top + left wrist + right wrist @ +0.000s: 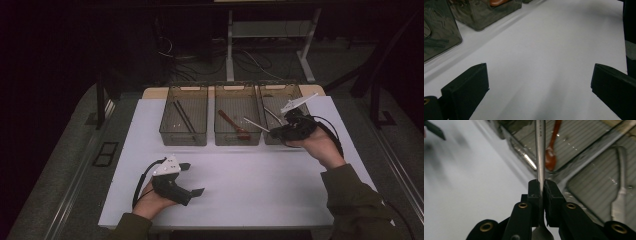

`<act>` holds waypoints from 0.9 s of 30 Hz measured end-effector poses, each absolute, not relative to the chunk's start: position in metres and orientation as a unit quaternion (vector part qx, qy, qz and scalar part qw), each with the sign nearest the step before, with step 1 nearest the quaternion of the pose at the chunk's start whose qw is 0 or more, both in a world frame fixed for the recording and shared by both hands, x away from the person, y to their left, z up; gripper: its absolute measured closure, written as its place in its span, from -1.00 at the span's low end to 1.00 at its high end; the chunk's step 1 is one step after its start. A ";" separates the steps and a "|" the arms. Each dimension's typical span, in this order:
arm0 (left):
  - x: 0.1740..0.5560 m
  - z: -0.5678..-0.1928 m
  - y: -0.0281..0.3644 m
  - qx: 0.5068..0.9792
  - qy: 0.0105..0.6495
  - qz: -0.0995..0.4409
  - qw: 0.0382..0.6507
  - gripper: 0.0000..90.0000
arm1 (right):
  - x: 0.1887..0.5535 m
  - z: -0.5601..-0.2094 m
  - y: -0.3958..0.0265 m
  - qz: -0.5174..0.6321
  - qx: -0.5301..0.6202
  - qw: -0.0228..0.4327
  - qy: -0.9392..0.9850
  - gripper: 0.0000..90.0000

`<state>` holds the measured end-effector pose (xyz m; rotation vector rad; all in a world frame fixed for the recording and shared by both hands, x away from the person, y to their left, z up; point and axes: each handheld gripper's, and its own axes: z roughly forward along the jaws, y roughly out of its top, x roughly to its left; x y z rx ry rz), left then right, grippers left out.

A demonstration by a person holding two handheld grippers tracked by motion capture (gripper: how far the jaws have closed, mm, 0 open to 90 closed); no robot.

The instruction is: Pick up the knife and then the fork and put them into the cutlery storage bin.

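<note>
A white table [235,185] fills the middle of the high view, its surface matte and bare at the near half. Along its far part three clear bins stand in a row: the left bin [183,135] holds dark chopsticks [183,116], the middle bin [237,136] a brown spoon [234,125], and the right bin [278,91] a metal utensil [272,115] that I cannot name for sure.

The right hand-held gripper [274,132] hangs at the near edge of the right bin, by the wall it shares with the middle one. Its jaws are clamped on the handle of a metal spoon [540,152]; in the right gripper view the handle runs up from between the pads over the bin wall, and the bowl shows below them. In the high view the handle [256,124] pokes out left over the middle bin.

The left hand-held gripper [192,179] rests low over the near left part of the table, jaws wide apart with nothing between them.

Around the table the room is dark: grey floor, a desk frame and loose cables behind the bins.
</note>
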<state>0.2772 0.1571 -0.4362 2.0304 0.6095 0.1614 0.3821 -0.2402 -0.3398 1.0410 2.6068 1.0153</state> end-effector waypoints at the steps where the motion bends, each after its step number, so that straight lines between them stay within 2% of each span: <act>1: 0.277 -0.436 0.157 0.834 0.251 0.066 0.486 -0.99 | 0.385 -0.339 -0.243 0.340 0.354 0.082 0.867 0.84; 16: 0.276 -0.436 0.157 0.833 0.252 0.066 0.488 -0.99 | 0.436 -0.336 -0.284 0.313 0.430 0.124 0.838 0.84; 27: 0.276 -0.435 0.157 0.833 0.251 0.065 0.488 -0.99 | 0.471 -0.360 -0.289 0.268 0.467 0.119 0.834 0.84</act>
